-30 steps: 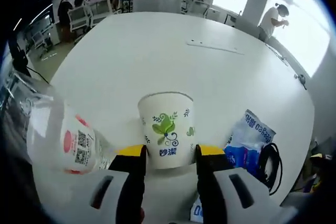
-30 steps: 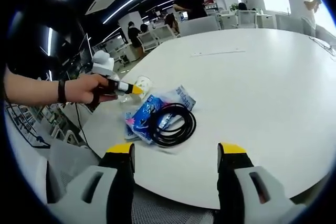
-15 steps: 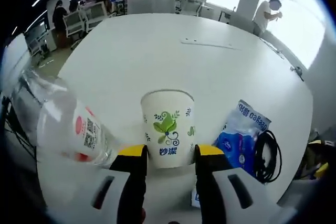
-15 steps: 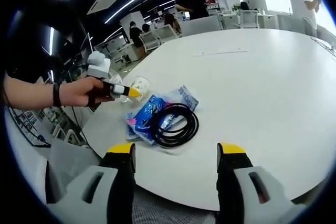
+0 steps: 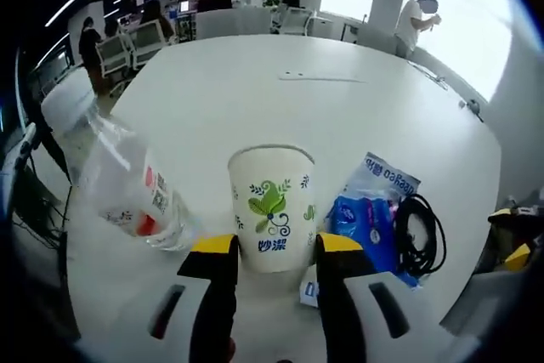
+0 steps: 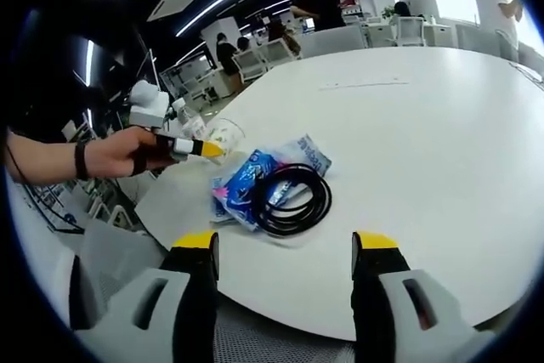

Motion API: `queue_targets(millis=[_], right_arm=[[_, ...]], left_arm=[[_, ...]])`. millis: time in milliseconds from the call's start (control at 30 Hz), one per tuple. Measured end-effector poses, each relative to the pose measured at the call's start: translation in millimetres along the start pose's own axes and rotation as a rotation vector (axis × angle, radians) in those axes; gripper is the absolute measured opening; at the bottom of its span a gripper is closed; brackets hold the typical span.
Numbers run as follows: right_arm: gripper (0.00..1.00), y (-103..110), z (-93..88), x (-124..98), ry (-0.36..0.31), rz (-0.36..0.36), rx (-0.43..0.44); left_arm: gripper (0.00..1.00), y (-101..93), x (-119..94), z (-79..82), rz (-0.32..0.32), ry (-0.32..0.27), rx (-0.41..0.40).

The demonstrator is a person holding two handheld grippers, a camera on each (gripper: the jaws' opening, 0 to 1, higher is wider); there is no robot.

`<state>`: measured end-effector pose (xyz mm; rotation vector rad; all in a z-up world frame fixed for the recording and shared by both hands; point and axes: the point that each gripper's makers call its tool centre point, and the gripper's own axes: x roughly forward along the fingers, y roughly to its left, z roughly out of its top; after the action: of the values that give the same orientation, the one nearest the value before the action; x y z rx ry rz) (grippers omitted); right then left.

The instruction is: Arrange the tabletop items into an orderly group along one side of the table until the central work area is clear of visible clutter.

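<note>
Upright near the round white table's [image 5: 255, 82] edge, a white paper cup with green leaf print [image 5: 271, 207] sits clamped in the left gripper [image 5: 274, 254]; a clear plastic bottle [image 5: 119, 178] lies beside it. The right gripper [image 6: 283, 248] hangs spread wide, empty.

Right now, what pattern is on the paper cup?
The paper cup is white with a green leaf motif and blue swirls and characters; the left gripper view shows it best.

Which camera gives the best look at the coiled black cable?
The right gripper view: the coiled black cable lies whole and unobstructed on the blue wipes packet. In the left gripper view, the cable sits squeezed at the distorted right edge.
</note>
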<state>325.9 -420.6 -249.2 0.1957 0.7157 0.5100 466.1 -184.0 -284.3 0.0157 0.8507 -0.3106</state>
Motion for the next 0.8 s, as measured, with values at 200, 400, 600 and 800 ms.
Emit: queue_targets(millis=[200, 400, 600, 800], right_arm=[[0.62, -1, 3.7, 0, -0.003, 0.006, -0.009], [0.62, 3, 6.9, 3, -0.005, 0.013, -0.022], [0.62, 13, 5.2, 9, 0.002, 0.034, -0.036], [0.62, 26, 7.0, 17, 0.011, 0.061, -0.056]], left_arm=[[0.35, 5.0, -16, -5.0, 0.006, -0.020, 0.016], [0.35, 6.9, -34, -9.0, 0.007, -0.048, 0.056], [0.35, 11.7, -47, -16.0, 0.007, -0.055, 0.070], [0.35, 12.9, -60, -17.0, 0.010, -0.069, 0.115]])
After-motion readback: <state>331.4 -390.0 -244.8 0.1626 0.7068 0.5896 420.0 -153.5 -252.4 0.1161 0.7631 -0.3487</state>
